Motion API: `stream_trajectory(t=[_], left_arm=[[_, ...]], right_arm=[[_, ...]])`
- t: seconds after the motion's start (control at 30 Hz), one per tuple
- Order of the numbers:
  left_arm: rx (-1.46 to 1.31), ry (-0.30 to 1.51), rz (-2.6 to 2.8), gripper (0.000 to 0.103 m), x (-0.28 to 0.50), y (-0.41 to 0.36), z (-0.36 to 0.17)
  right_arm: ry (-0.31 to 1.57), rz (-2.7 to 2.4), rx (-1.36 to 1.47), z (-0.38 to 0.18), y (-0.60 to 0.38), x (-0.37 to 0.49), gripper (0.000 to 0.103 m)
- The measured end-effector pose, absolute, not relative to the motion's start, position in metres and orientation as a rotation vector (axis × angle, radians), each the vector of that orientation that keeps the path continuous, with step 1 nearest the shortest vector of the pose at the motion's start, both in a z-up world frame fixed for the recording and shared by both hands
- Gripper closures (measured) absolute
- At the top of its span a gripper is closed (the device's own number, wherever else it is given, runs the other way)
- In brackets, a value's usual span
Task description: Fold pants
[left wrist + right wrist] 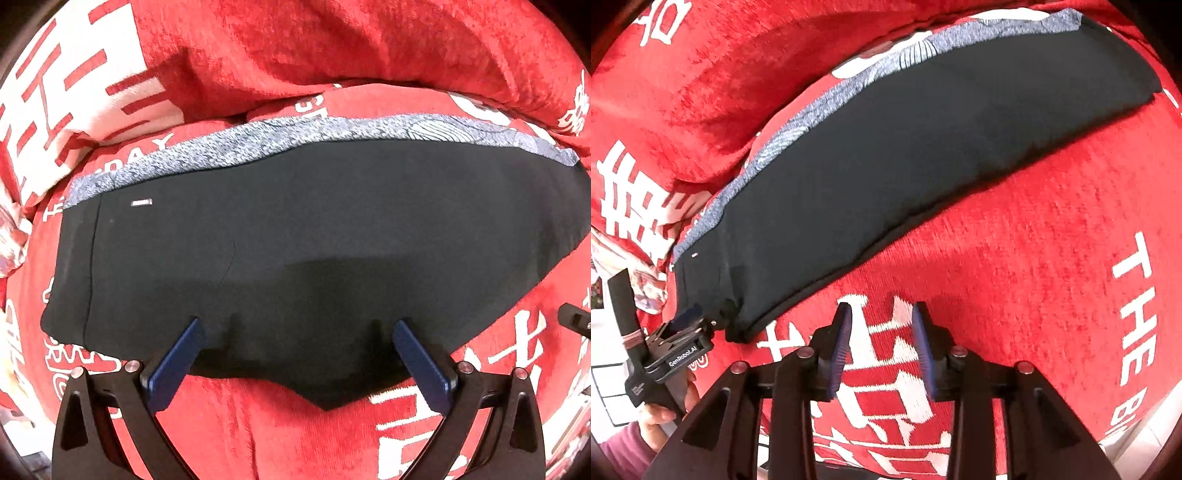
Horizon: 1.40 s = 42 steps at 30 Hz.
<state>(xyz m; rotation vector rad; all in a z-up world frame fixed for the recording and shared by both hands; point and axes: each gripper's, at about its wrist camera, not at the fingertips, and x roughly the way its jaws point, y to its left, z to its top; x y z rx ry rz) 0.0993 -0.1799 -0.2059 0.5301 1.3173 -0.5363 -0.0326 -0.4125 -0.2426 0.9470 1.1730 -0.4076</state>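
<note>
Black pants (pixel 295 229) with a blue-grey patterned band (pixel 258 140) along the far edge lie folded flat on a red blanket with white lettering (pixel 258 424). My left gripper (pixel 297 325) is open, its blue pads (pixel 177 365) spread wide over the near edge of the pants. In the right wrist view the pants (pixel 886 166) stretch diagonally, and the left gripper (pixel 701 317) sits at their lower left end. My right gripper (pixel 882 314) is open and empty, hovering over the blanket (pixel 1034 258) just off the pants' near edge.
Bunched red blanket (pixel 332 44) rises behind the pants. A hand in a purple sleeve (pixel 646 424) holds the left gripper's handle. White floor or surface shows at the lower left edge (pixel 605 387).
</note>
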Motion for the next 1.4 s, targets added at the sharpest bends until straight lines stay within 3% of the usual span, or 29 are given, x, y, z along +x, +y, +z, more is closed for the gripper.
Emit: stream_trajectory(t=[0.27,0.53,0.6,0.83,1.1,1.17,1.4], left_arm=[[0.494,1.220,-0.422,0.000,0.152,-0.136,-0.196],[0.450,1.182,-0.229,0.000,0.231,-0.053,-0.219],[0.442,1.261,-0.212,0.000,0.237,-0.030,-0.242],[0.339,1.224,-0.296,0.000,0.225,-0.001,-0.244],[0.399,1.215,-0.302,0.000,0.211,0.001,-0.224],[0.382,1.236,-0.324,0.000,0.203,0.001,-0.211],[0.430,1.259,-0.452,0.000,0.166,-0.059,-0.178]], right_arm=[[1.157,-0.201,0.847,-0.217,-0.402,0.032,0.063],[1.176,0.146,0.632,-0.192,-0.324,0.195,0.063],[1.194,0.198,0.597,-0.193,-0.299,0.231,0.063],[1.275,0.277,0.542,-0.214,-0.218,0.305,0.063],[1.366,0.206,0.638,-0.236,-0.210,0.280,0.062],[1.374,0.165,0.682,-0.237,-0.224,0.259,0.049],[1.330,-0.052,0.865,-0.230,-0.309,0.148,0.039]])
